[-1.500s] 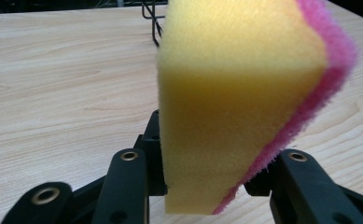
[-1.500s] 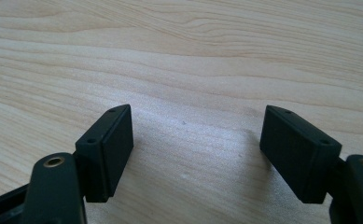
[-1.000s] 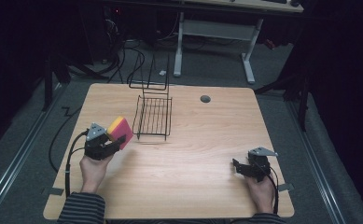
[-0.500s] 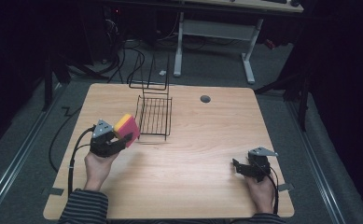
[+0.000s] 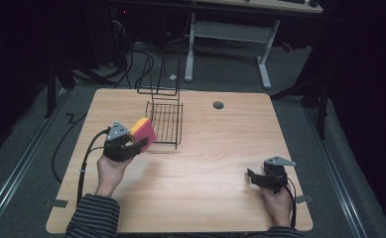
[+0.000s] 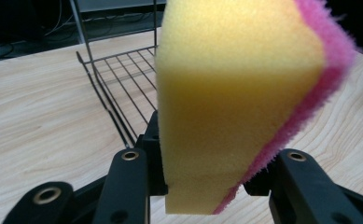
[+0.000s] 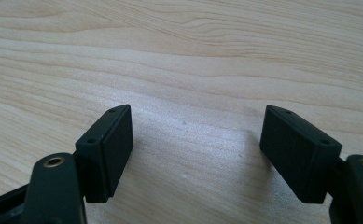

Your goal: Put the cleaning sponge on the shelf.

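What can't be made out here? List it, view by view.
- Left gripper view: the sponge held in the left gripper hides the near right part of the wire rack; the sponge's top is cut off by the frame edge.
- High view: the right gripper is too small to judge its jaw gap; the floor behind the table is too dark to read.

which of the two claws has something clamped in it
The left claw: its jaws are shut on the yellow and pink sponge beside the wire rack. The right claw stands open over bare table.
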Tool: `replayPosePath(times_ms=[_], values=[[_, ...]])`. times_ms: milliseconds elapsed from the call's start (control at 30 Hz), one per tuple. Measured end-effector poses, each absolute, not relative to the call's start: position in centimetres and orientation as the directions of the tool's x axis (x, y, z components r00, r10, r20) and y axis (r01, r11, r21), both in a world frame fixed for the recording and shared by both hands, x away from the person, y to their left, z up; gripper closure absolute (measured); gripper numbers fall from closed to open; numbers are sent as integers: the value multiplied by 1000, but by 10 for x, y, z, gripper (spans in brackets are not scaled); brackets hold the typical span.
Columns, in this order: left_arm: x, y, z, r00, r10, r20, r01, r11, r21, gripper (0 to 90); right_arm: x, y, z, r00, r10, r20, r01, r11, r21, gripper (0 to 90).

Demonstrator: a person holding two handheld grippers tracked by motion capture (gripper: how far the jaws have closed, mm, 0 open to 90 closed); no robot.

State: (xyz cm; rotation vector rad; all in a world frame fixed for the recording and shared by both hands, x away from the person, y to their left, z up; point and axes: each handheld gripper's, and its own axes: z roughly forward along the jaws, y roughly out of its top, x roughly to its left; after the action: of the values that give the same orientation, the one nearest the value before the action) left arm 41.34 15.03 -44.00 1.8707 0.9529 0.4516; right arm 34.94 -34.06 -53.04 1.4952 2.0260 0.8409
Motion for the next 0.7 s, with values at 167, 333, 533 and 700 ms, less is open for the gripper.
replayPosePath(times_ms=[167,333,533,700], values=[[418,144,-437,636,767,-81,414,-252,875,615,349,-340,-530,-284,959,-17,664,210,718,259],[423,140,-436,643,762,-77,415,-262,872,615,349,-340,-530,-282,959,-16,664,208,718,259],[431,133,-435,647,758,-74,417,-270,868,616,349,-340,-530,-282,959,-17,664,208,718,259],[435,129,-433,652,756,-62,412,-284,866,615,349,-340,-530,-282,959,-16,665,207,718,258]])
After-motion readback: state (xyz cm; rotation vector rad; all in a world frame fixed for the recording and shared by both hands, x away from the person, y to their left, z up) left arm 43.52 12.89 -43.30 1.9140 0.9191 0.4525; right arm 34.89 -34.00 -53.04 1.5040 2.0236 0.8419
